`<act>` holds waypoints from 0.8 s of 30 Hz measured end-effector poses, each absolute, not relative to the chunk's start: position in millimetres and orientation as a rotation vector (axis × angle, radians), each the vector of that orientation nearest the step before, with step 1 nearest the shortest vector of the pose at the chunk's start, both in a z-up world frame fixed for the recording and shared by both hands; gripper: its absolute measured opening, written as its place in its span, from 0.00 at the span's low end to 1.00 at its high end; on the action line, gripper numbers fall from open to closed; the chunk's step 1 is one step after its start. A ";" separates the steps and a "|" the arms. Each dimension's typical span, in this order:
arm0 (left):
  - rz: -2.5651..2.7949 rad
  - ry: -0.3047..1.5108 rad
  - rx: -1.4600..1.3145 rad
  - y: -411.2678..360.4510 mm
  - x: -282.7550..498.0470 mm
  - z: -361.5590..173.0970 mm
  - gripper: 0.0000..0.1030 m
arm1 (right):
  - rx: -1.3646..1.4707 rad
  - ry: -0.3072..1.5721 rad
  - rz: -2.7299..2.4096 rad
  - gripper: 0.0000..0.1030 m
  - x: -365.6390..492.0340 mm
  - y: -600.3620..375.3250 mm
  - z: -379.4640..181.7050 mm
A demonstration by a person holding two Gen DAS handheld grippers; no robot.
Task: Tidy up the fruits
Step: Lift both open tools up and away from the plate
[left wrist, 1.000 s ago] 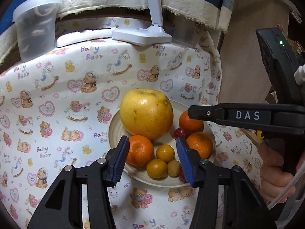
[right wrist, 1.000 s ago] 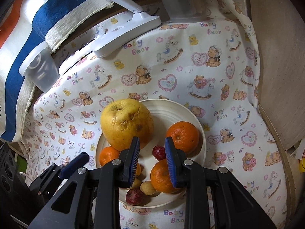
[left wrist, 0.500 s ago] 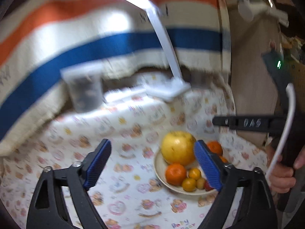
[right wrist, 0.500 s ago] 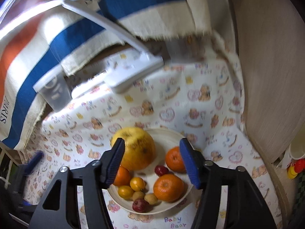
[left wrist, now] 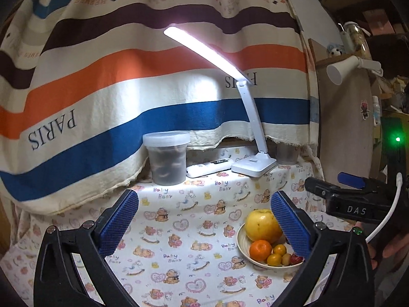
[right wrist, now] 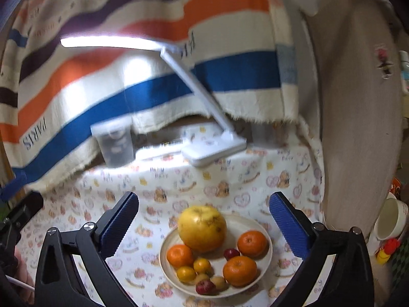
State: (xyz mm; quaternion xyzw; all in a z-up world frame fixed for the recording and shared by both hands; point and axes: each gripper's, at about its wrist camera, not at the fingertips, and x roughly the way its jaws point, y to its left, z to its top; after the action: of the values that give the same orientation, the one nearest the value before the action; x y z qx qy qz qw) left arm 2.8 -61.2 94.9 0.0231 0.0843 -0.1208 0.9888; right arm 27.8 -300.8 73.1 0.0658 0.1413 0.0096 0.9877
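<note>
My left gripper [left wrist: 204,217] and right gripper [right wrist: 204,220] have just been opening and stand wide, nothing between them. All the fruit sits on the round cream plate [right wrist: 264,232] (big yellow pomelo [right wrist: 202,227] included), so I'd withdraw cleanly without nudging it.

One plate [right wrist: 265,232], one pomelo [right wrist: 202,227], three oranges [right wrist: 251,243].

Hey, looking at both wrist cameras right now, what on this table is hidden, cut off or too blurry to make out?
- Left wrist view: the right side of the plate and its fruit is hidden behind the left gripper's blue pad.
- Left wrist view: the tub's contents are unclear through its cloudy wall.
- Right wrist view: the tub and lamp are smeared by motion blur.
- Right wrist view: the cup is partly cut off near the right edge.
</note>
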 end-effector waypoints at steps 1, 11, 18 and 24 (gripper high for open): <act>-0.235 0.166 0.043 -58.9 0.5 92.2 1.00 | 0.139 0.261 0.016 1.00 25.5 -300.7 71.0; -0.197 0.185 -0.007 -43.6 -0.9 55.0 1.00 | 0.087 0.174 -0.032 1.00 10.5 -294.6 42.4; -0.170 0.312 0.016 -49.4 22.1 22.3 1.00 | 0.133 0.234 -0.032 1.00 20.0 -303.0 24.8; -0.179 0.311 0.045 -53.9 23.7 16.3 1.00 | 0.071 0.199 -0.095 1.00 18.6 -294.1 12.3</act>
State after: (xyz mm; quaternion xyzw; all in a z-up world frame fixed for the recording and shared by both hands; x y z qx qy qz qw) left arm 23.7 -53.9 16.3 0.0225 0.1545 -0.0888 0.9837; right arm 18.6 -294.1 12.3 0.0352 0.0993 -0.0471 0.9933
